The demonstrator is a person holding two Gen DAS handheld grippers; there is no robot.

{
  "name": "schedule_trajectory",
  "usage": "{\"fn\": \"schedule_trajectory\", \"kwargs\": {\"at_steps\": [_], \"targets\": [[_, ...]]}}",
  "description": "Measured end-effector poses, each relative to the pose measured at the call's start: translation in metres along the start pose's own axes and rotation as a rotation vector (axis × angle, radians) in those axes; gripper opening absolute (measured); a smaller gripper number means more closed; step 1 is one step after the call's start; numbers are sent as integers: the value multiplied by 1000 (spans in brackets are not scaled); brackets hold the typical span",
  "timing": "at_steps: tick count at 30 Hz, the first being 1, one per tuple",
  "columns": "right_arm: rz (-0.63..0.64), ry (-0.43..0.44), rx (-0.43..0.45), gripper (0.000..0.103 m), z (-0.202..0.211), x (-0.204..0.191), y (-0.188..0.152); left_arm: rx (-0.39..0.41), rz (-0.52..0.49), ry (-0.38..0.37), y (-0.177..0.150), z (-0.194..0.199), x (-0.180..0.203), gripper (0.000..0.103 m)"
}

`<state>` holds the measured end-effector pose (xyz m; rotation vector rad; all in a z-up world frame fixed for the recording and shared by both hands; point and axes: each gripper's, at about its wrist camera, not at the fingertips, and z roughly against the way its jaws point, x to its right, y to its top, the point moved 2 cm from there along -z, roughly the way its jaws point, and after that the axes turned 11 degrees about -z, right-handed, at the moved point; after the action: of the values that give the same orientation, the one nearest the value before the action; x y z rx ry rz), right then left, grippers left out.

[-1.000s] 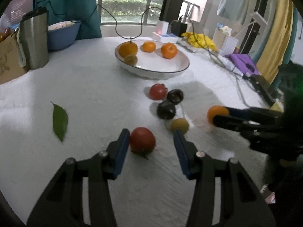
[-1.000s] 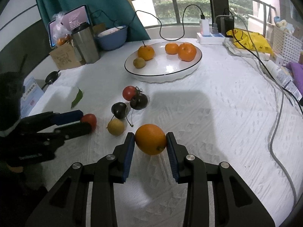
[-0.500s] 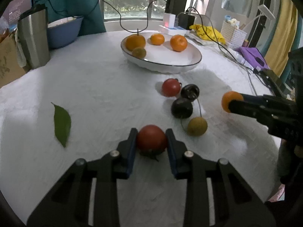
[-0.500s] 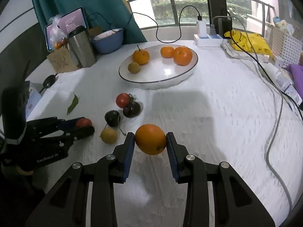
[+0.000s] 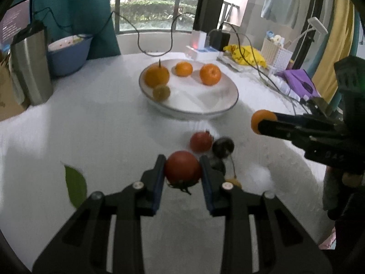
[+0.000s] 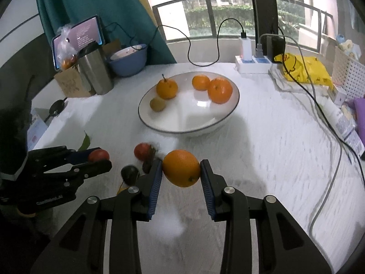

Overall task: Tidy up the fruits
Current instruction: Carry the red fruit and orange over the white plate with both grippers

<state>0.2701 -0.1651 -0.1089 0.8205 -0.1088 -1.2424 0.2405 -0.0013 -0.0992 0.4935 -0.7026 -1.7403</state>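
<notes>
Left hand-held gripper (image 5: 183,171) clamps one tomato (image 5: 183,169); right hand-held gripper (image 6: 181,174) clamps one orange (image 6: 181,171). Plate (image 6: 224,116) holds three oranges, one small yellowish fruit.

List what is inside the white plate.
The white plate holds three oranges and one small yellowish fruit. Nothing hides its inside.

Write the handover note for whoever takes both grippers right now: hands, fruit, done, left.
Left gripper: shut on the red tomato, lifted off the cloth.
Right gripper: shut on the orange, also in the air.
White plate: three oranges and one small yellowish fruit on it.
On the table before the plate: another tomato, two dark fruits and a yellowish one half hidden.
Left: put both held fruits down, then the loose ones.
</notes>
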Motion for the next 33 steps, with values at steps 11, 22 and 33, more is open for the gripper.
{"fn": "schedule_trajectory", "kwargs": {"at_steps": [11,22,33], "targets": [[22,-1,4,36,-20,1,29,35,-21,-25,34,-20,-6,31],[44,25,-15,36,-56,-2,56,47,-24,-37,59,-49,-18,31],[23,29,-26,36,-86,3,75,41,-25,-44,74,-72,-31,31]]}}
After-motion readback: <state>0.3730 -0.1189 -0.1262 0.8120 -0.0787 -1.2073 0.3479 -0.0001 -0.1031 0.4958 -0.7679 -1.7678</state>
